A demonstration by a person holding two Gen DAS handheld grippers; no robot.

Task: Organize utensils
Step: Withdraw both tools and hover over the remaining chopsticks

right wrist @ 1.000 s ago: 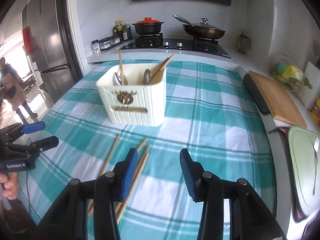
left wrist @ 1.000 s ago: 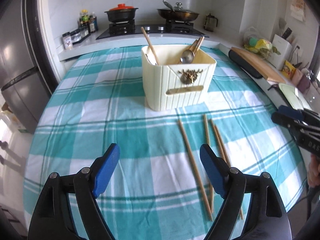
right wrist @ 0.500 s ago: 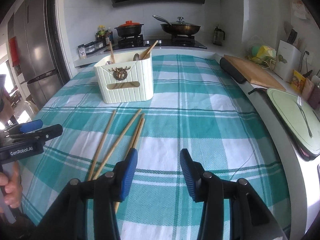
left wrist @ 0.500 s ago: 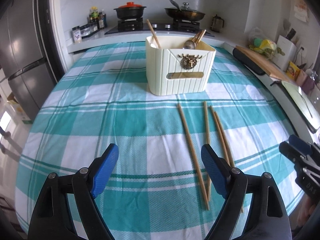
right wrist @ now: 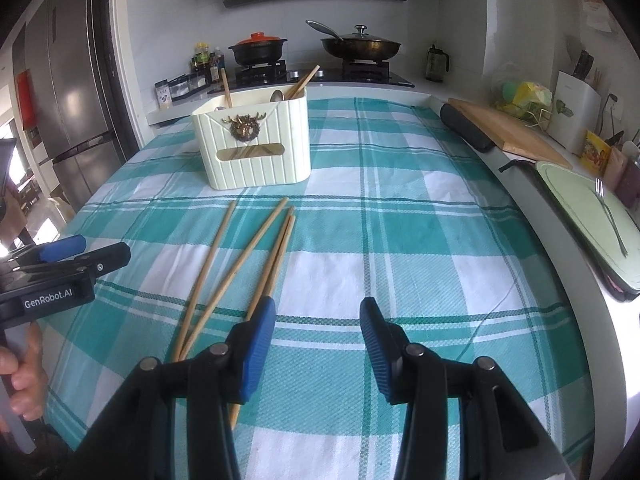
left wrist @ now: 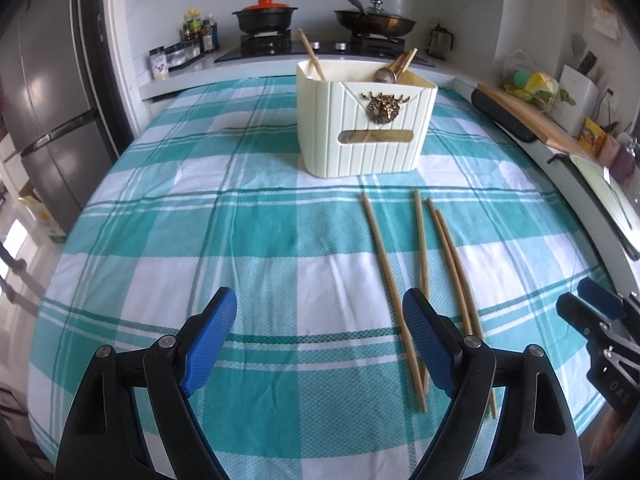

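Chopsticks (left wrist: pixel 420 264) lie loose on the teal-checked desk (left wrist: pixel 248 240), four of them fanned out on the cloth between the cream utensil holder (left wrist: pixel 364 128) and the near edge. The holder stands toward the far edge, with a spoon (left wrist: pixel 384 76) and more sticks leaning inside. The left claw (left wrist: pixel 316 344) hovers wide open over the near edge, gripping nothing; the loose sticks run past its right finger, their near ends passing behind that blue pad (left wrist: pixel 426 340). In the right wrist view the right claw (right wrist: pixel 318 344) also stands open and empty, the same chopsticks (right wrist: pixel 240 272) lying ahead and to its left, the nearest stick slipping under its left finger. A fork (right wrist: pixel 610 216) rests on a pale green board (right wrist: pixel 580 208) beyond the desk's right edge.
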